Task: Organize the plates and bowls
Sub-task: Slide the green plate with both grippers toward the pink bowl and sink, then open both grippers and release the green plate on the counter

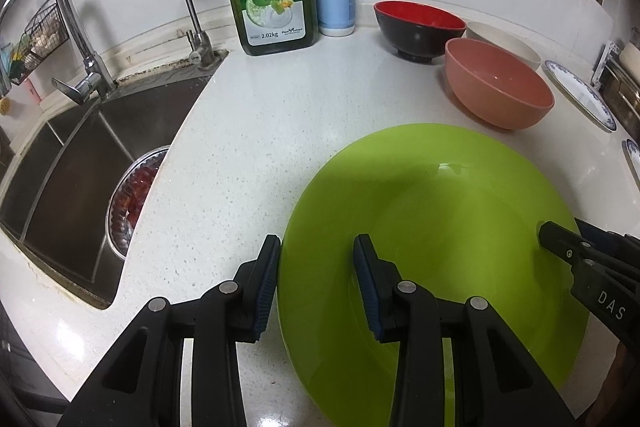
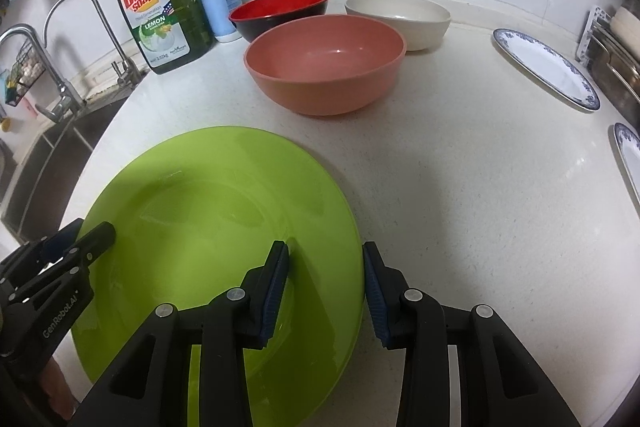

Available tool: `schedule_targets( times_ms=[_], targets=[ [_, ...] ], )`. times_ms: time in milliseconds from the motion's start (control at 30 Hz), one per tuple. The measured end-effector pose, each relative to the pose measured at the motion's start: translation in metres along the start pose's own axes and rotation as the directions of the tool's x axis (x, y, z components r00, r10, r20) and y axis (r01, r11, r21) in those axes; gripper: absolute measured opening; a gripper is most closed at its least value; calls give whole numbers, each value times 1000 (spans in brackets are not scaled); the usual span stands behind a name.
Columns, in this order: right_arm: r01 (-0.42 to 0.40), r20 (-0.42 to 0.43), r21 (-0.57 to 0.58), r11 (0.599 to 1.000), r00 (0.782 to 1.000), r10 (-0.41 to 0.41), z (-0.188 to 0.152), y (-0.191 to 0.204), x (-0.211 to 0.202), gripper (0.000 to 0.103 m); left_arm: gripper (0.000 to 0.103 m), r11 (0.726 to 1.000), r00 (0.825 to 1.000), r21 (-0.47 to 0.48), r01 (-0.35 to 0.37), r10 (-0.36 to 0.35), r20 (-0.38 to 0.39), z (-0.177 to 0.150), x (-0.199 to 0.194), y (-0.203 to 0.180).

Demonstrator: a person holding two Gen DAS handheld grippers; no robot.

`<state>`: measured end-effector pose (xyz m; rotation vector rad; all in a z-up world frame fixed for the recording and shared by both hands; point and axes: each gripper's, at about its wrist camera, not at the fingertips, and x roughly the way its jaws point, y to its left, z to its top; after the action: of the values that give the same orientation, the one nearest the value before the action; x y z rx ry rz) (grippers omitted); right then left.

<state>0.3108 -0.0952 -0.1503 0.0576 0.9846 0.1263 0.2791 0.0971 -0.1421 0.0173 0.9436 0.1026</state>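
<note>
Our left gripper [image 1: 316, 247] and right gripper [image 2: 326, 255] each straddle an opposite edge of the green plate [image 2: 208, 211], jaws apart with the rim between them, seemingly not yet pinching. We should close both evenly, then lift level. Beyond the jaws on the tabletop [image 2: 460, 187] wait the pink bowl [image 2: 324, 63], the red-and-black bowl [image 2: 280, 9] and the cream bowl [image 2: 400, 19].

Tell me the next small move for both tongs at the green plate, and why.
Probably close both: the left tongs and the right tongs each straddle an opposite edge of the green plate, pads apart, so nothing is gripped yet.
</note>
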Motion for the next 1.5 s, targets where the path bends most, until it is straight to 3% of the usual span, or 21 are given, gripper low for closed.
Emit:
schedule_targets(
  times_ms=[400,500,600,633,700,900,1033,1500],
  targets=[
    [7,1,-28,1000,1000,-7,-2,3,0,41,42,1000,999,-6,8,-8,-33,-1,4,1],
    [0,-1,-24,1000,1000,0,-2,3,1,41,62,1000,1000,-2,-30,30,-5,1,-1,1],
    [-10,-7,2,1000,1000,10,-2,-1,0,42,70,998,997,-4,-67,67,32,4,-9,3],
    [-2,-3,11,1000,1000,2,-2,-2,-1,49,73,997,996,-2,-78,78,42,5,-12,2],
    [-1,18,17,1000,1000,0,-2,-3,-6,57,78,997,995,4,-79,78,58,7,-16,2],
    [14,84,21,1000,996,-16,5,-4,-26,65,89,998,993,5,-68,67,95,16,-29,0],
    [12,116,55,998,993,-19,9,-10,-38,65,93,998,991,18,-61,58,124,21,-39,-6],
    [147,216,79,986,963,-160,8,-41,-81,65,98,994,979,109,-2,-20,203,39,-65,-52]
  ],
)
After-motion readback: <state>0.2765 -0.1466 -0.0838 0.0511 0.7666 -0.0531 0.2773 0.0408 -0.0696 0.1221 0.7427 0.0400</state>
